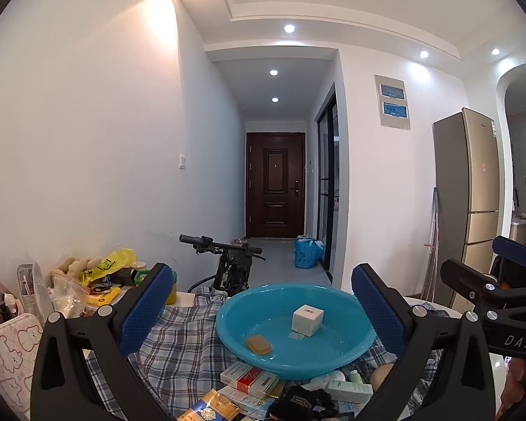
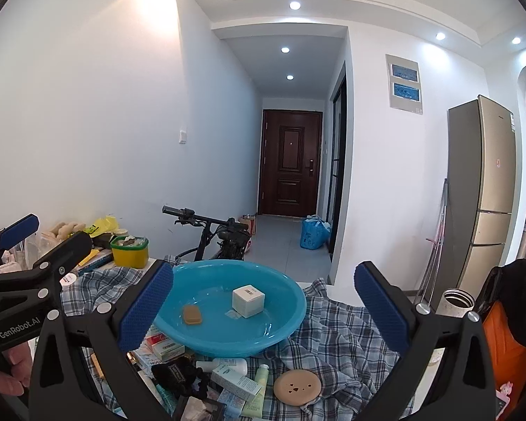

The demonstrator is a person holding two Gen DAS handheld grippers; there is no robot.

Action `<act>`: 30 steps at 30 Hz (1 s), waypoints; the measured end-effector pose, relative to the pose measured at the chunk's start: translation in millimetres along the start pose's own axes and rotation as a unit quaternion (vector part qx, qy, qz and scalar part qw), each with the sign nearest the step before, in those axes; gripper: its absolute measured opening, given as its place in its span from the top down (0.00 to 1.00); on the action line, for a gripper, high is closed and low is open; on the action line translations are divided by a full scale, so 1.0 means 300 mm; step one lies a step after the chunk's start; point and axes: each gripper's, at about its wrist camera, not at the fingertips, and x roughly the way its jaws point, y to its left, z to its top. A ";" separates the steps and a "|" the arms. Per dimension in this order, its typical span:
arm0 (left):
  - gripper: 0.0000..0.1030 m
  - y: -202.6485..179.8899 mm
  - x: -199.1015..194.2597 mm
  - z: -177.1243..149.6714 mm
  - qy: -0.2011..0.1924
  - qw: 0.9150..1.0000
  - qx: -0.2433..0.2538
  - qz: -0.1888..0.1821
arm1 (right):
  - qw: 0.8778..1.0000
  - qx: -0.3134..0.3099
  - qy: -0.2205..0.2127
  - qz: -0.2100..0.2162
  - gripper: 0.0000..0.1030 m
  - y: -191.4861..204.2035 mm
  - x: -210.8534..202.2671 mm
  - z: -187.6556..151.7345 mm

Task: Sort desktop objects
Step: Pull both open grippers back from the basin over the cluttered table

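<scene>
A blue plastic basin (image 1: pixel 350 352) (image 2: pixel 284 326) sits on a checked cloth (image 1: pixel 182 343) (image 2: pixel 336 329). It holds a white cube box (image 1: pixel 308 320) (image 2: pixel 248 300) and a tan soap bar (image 1: pixel 258 345) (image 2: pixel 192 314). In front of it lies a pile of small boxes (image 1: pixel 250 380) (image 2: pixel 164 345), tubes (image 2: pixel 259 391), a black scrunchie (image 2: pixel 180 373) and a round tan compact (image 2: pixel 297 387). My left gripper (image 1: pixel 263 312) is open and empty, in front of and above the basin. My right gripper (image 2: pixel 263 310) is open and empty, likewise.
Clutter stands at the left: a yellow container (image 2: pixel 129 252), plastic bags (image 1: pixel 103 266), a bear-print pouch (image 1: pixel 7 358). A steel flask (image 2: pixel 457 303) and an orange bag (image 2: pixel 508 347) are at the right. A scooter (image 2: pixel 214 235) stands behind the table.
</scene>
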 end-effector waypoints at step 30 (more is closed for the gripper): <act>0.00 0.020 0.099 -0.351 0.062 0.998 -0.002 -0.003 | 0.998 0.040 -0.057 -0.001 0.00 -0.047 0.005 -0.319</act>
